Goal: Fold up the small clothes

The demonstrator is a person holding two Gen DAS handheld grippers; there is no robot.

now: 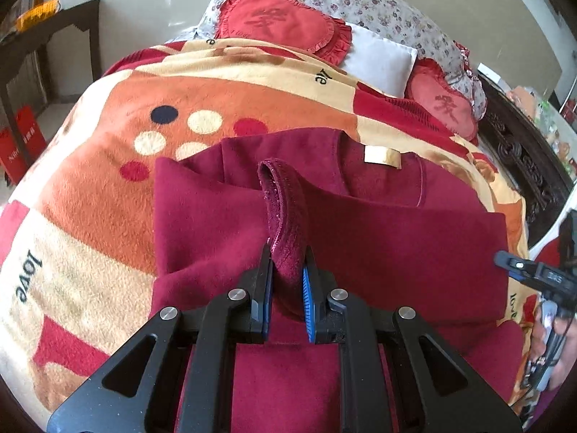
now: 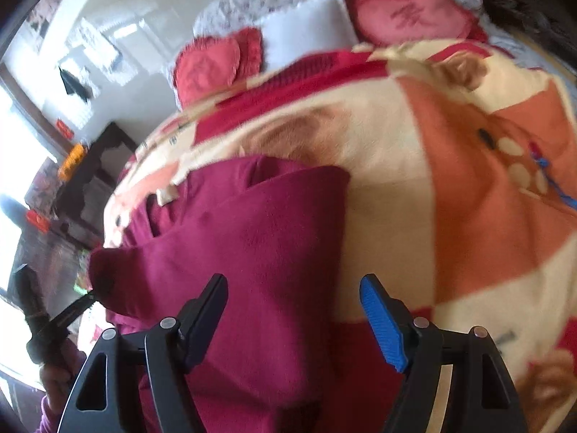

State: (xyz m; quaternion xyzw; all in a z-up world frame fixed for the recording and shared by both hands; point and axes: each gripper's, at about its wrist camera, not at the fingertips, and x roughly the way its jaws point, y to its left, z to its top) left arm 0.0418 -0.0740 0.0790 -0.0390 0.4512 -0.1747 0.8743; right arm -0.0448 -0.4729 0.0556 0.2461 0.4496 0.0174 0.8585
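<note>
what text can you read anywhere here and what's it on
"love": blanket, black letters at its left edge, upside down in the left wrist view.
"ve": blanket near the white pillow, a partly hidden word.
Chinese character: each red heart cushion, too soft to read.
Gold tag on the maroon top: no legible print.
Red bags by the table: blurred white lettering.

Garment (image 1: pixel 360 245) on blanket (image 1: pixel 108 180), pillows (image 1: pixel 375 57) behind
</note>
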